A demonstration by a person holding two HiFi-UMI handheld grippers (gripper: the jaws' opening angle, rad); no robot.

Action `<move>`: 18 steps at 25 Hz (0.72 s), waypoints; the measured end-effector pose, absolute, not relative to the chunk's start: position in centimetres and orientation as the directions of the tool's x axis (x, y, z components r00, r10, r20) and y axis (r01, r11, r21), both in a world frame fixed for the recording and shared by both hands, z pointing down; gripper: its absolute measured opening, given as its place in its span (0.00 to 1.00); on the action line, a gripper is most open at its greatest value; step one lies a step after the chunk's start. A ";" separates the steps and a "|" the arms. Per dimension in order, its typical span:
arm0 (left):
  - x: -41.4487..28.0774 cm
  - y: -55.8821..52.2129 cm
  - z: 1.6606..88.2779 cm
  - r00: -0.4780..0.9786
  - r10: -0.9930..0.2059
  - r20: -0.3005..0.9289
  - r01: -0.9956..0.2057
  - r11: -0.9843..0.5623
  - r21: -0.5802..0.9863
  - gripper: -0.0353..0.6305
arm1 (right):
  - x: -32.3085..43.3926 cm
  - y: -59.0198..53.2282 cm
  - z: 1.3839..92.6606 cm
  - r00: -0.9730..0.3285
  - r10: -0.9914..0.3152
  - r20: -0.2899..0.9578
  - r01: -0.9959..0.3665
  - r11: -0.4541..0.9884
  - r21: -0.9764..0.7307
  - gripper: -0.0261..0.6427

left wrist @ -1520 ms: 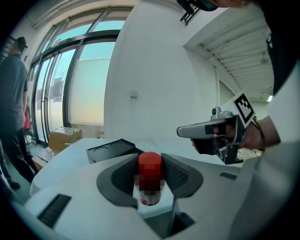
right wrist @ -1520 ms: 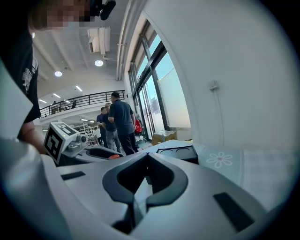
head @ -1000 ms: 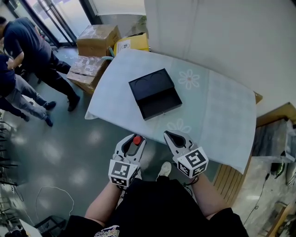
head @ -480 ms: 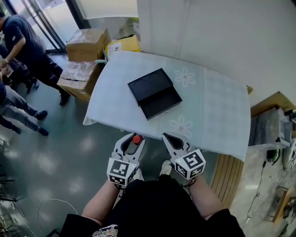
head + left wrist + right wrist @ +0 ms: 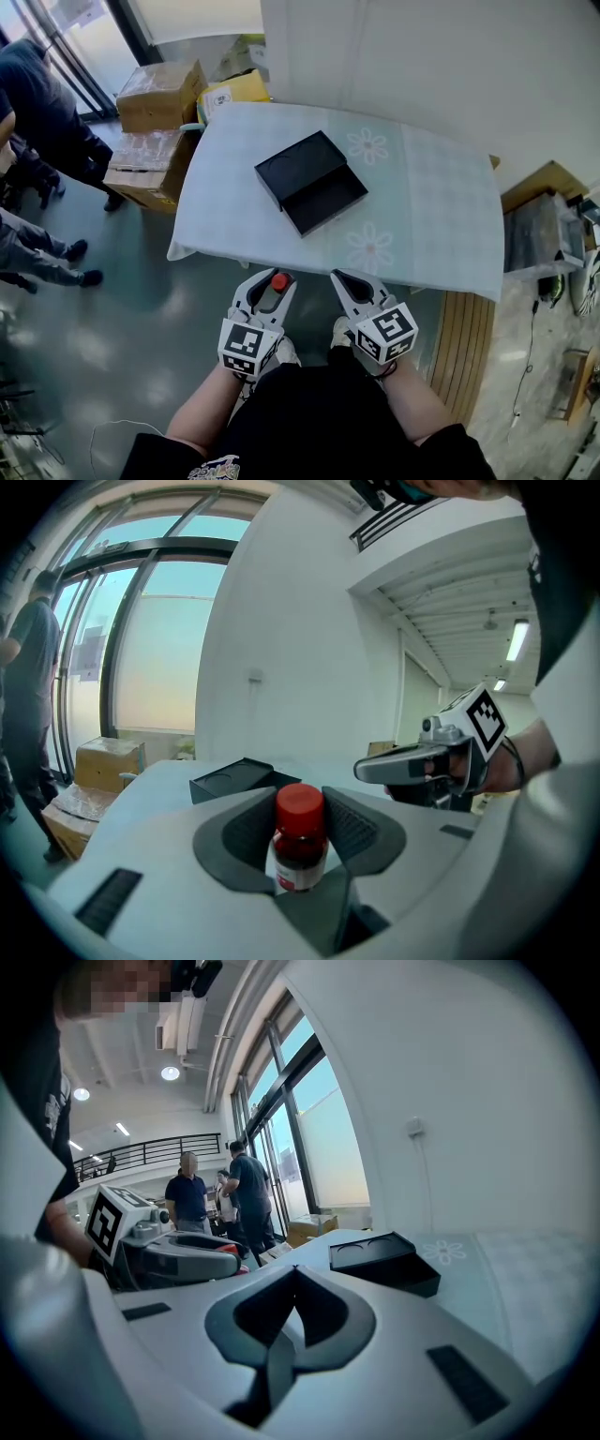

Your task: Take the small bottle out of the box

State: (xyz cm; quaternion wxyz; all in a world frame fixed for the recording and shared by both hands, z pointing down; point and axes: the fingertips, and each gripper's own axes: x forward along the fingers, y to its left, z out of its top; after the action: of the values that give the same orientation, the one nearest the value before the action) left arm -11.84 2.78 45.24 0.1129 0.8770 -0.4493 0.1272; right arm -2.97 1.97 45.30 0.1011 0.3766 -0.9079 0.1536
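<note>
The small bottle point(image 5: 300, 844) has a dark red body, a bright red cap and a white label. The open rectangular box point(image 5: 309, 183) is matte black inside and out. The bench point(image 5: 441, 225) is covered in a pale blue-white cloth with faint checks and white flower prints. The left hand-held gripper point(image 5: 269, 286) and the right hand-held gripper point(image 5: 343, 278) are light grey with dark grey jaw pads and black-and-white marker cubes. The cardboard boxes point(image 5: 155, 94) are brown, and the glossy floor point(image 5: 141, 319) is grey-green.

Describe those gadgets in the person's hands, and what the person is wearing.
Both the left gripper and right gripper are pale grey shells with dark grey ribbed pads. Each carries a white cube printed with black square markers. The person wears a black short-sleeved top.
</note>
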 end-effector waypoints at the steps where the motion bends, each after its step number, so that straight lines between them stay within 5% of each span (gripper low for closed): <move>1: -11.9 2.9 45.2 0.568 -0.756 0.325 -0.814 -0.575 0.084 0.31 | -3.1 2.1 45.4 -0.692 -0.656 0.300 -0.719 0.665 -0.204 0.07; 18: -11.9 3.6 44.9 0.586 -0.747 0.314 -0.800 -0.594 0.082 0.31 | -3.1 3.2 45.2 -0.675 -0.678 0.292 -0.736 0.648 -0.199 0.07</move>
State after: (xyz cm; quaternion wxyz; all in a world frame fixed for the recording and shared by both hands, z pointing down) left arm -11.92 3.58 44.89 0.1078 0.8840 -0.4375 0.1245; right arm -3.12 3.18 45.19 0.0958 0.3914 -0.9026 0.1517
